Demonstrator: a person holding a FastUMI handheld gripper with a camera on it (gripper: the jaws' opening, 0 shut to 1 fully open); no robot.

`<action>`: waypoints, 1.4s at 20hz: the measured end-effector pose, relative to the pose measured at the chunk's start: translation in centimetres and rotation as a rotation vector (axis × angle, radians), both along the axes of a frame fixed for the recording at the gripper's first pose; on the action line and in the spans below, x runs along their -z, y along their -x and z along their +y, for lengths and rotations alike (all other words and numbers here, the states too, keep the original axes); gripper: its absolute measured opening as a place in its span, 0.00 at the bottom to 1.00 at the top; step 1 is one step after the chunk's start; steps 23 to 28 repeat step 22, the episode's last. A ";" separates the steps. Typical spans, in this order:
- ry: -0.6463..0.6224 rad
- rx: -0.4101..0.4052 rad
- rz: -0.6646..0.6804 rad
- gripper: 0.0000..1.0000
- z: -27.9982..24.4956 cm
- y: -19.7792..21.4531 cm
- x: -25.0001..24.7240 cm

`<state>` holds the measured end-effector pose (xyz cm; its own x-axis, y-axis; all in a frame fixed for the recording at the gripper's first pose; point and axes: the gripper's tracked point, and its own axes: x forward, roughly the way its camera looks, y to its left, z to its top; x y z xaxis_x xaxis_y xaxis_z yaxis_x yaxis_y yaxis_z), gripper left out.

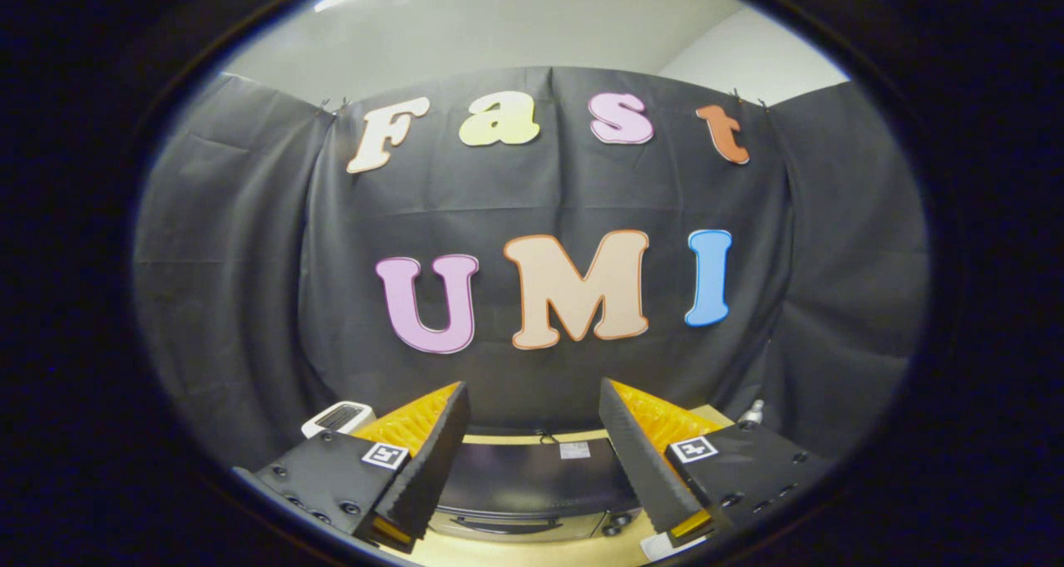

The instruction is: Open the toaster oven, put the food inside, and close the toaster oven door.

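Holding my hand-held gripper (532, 467) wide open, gripping nothing — the toaster oven (532, 488) looks heavy and stiff; I'd pull its door handle (507, 524), low centre.

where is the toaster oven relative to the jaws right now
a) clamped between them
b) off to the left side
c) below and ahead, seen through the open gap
c: the gripper is open and holds nothing, with the toaster oven lower down beyond the gap, door closed.
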<state>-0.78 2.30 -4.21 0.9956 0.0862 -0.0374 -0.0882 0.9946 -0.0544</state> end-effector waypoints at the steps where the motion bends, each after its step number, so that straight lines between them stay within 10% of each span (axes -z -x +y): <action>1: 0.008 -0.003 0.003 0.99 0.3 0.1 -0.4; 28: -0.011 0.021 -0.050 0.99 -3.9 -0.1 -3.9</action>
